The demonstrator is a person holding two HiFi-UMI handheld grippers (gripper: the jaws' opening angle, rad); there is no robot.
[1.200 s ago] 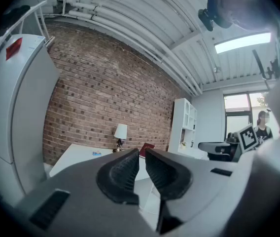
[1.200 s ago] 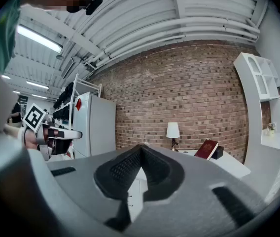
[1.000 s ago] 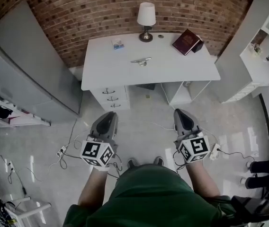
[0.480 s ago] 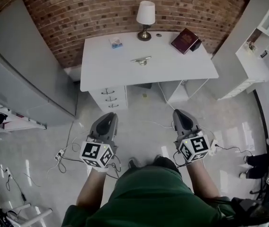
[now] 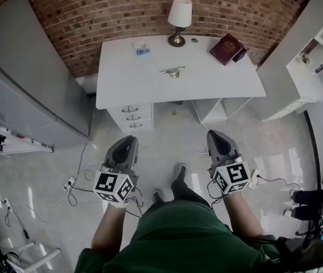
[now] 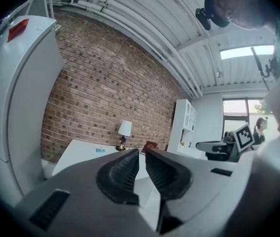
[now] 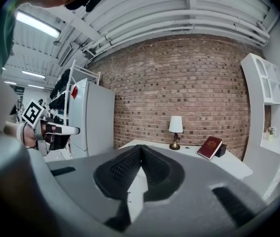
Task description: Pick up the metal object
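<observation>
No words, numbers or labels are legible; print on the red book (image 5: 226, 48) is too small.

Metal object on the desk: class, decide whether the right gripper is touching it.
Apart. The head view shows the right gripper over the floor, well short of the desk where the metal object lies.

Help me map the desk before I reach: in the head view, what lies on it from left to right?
packet → metal object → book
</observation>
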